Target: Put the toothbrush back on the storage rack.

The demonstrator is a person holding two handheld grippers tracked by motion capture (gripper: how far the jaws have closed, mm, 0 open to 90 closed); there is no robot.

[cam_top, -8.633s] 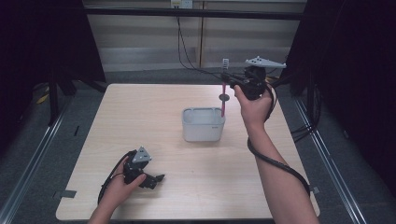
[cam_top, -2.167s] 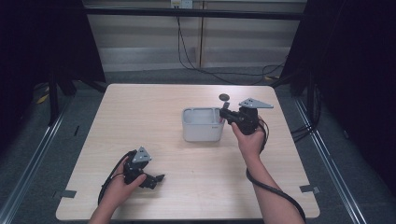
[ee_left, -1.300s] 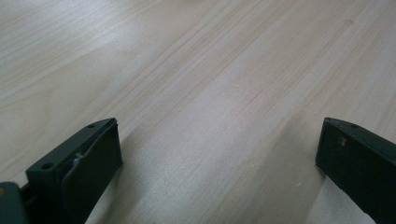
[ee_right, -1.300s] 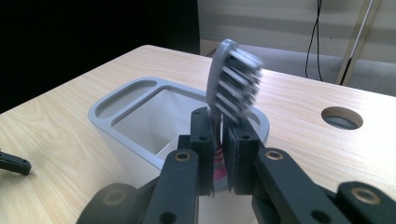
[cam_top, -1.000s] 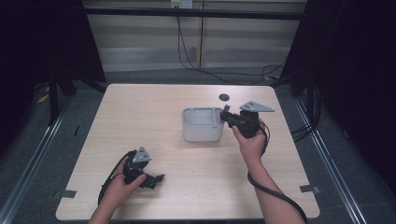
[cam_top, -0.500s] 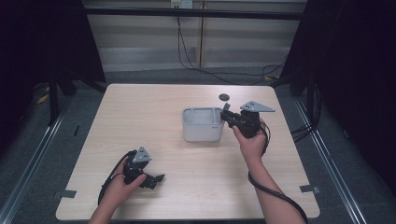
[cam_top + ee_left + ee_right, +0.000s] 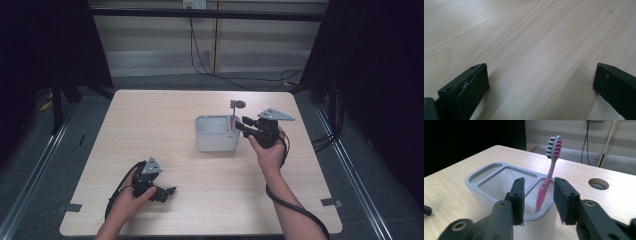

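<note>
A pink and grey toothbrush (image 7: pixel 550 173) stands head up, leaning in the right end compartment of a grey holder (image 7: pixel 482 195) near the table's middle (image 7: pixel 215 144). My right gripper (image 7: pixel 538 183) sits at the holder's right end (image 7: pixel 241 123). Its jaws have just been opening. The brush handle is between them with a gap at each pad, so the gripper is open. Toward the front left of the table, my left gripper (image 7: pixel 167 192) rests low and open over bare wood (image 7: pixel 540 77).
A round cable hole (image 7: pixel 598 183) lies in the light wooden table (image 7: pixel 150 125) behind the holder. The holder's wider middle compartment (image 7: pixel 506 178) and its narrow far one hold nothing. Dark floor and rails surround the table; cables hang at the back wall.
The right gripper carried the toothbrush down from high behind the holder into its end compartment. Over the last second its jaws parted from the handle; the brush stays standing. The left gripper kept still.
</note>
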